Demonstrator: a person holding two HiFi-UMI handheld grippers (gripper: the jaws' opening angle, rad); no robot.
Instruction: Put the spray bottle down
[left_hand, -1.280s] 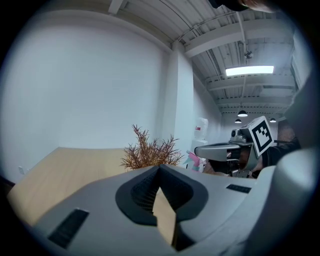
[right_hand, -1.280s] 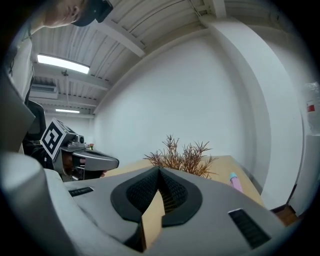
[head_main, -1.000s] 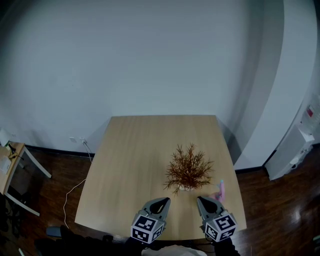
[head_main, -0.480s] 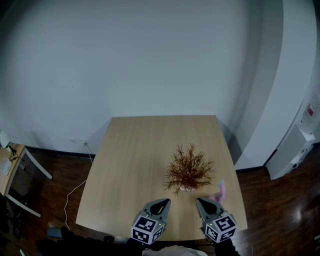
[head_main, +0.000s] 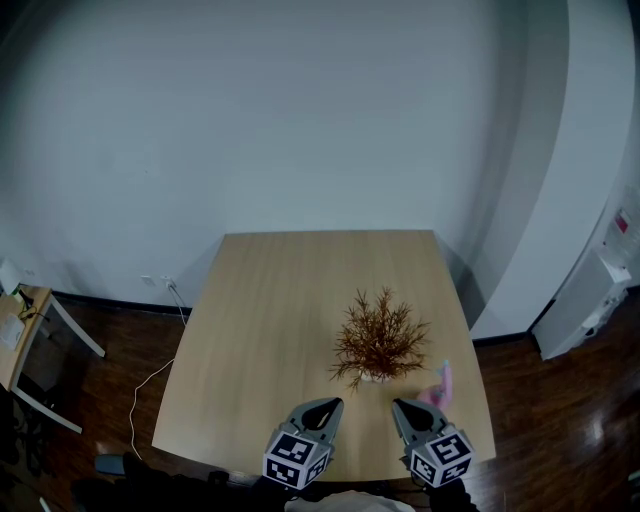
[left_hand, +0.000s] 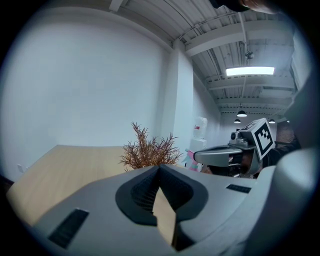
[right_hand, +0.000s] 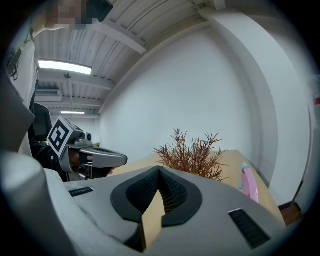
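A pink spray bottle (head_main: 443, 383) with a light blue cap stands upright on the wooden table (head_main: 270, 320), near its right front corner and just right of a dry brown plant (head_main: 377, 337). In the right gripper view the spray bottle (right_hand: 249, 184) shows ahead and to the right, free of any grip. My right gripper (head_main: 403, 405) sits shut and empty at the table's front edge, a short way left of the bottle. My left gripper (head_main: 328, 403) is beside it, also shut with nothing between its jaws. Each gripper view shows the other gripper level alongside.
The plant (left_hand: 148, 150) stands in a small pot between the grippers and the table's middle. A white appliance (head_main: 595, 290) stands on the dark floor at the right. A cable (head_main: 150, 375) trails off the table's left side, near a small side table (head_main: 30, 340).
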